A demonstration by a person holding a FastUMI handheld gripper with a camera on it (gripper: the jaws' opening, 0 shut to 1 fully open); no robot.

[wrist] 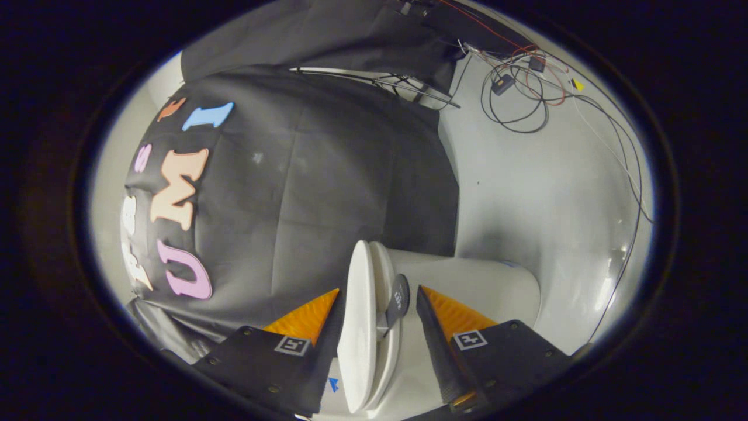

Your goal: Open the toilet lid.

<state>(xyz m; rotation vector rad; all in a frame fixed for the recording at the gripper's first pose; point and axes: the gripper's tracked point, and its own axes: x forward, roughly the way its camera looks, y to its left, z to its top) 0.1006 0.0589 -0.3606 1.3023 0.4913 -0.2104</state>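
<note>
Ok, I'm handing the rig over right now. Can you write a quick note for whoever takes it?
Gripper: open, fingers straddling the edge of the toilet lid, not clamped on it.
Lid and seat lie stacked together between the fingers; a small dark tab sticks out beside them. The toilet body runs beyond the fingers, in front of the black cloth wall.
Done: approach, fingers around the lid edge.
Left: probably close on the lid alone and swing it off the seat.

Black cloth wall (327,193) beside a pale floor (543,193) strewn with loose cables (514,99) (tangled).
</note>
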